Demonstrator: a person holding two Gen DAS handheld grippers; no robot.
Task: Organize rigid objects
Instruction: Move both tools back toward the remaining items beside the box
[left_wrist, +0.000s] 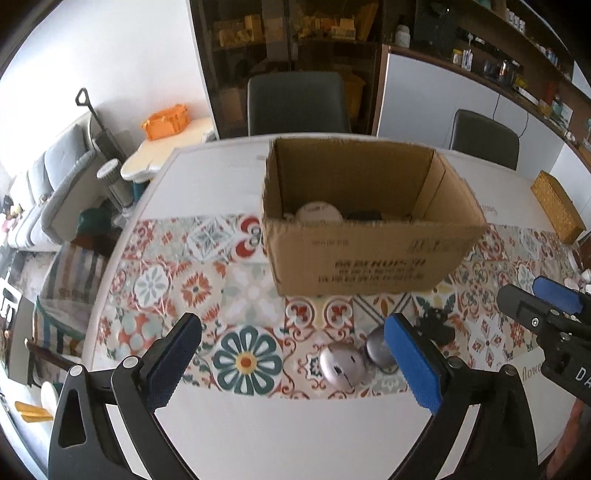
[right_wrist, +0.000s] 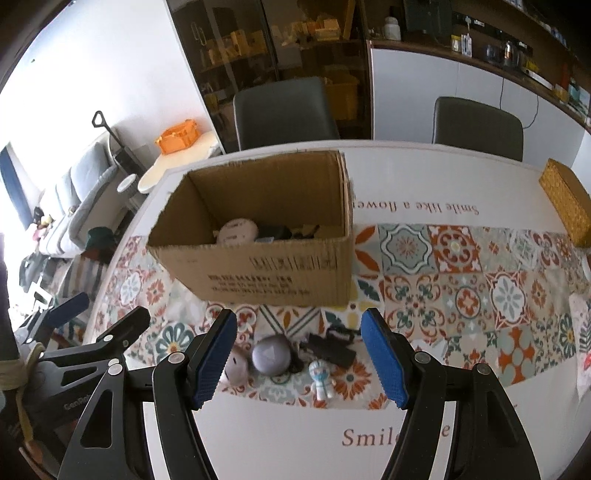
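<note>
Here: open brown cardboard box (right_wrist: 258, 258), printed side facing the near table edge, standing mid-table (right_wrist: 258, 443) on the tiled-pattern cloth; inside, a white round disc (right_wrist: 236, 230) and dark items. Just before it, nearer that edge: pale mouse (left_wrist: 341, 365), grey round speaker (right_wrist: 271, 354), black clip (right_wrist: 328, 349), small white figurine (right_wrist: 321, 380). Left gripper (left_wrist: 291, 363) wide, empty. Right gripper (right_wrist: 299, 360) wide, empty.

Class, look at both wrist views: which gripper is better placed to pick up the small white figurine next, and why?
Probably the right gripper. The white figurine lies between its open fingers, just ahead. The left gripper frames the pinkish mouse instead, and the figurine is hidden in its view.
</note>
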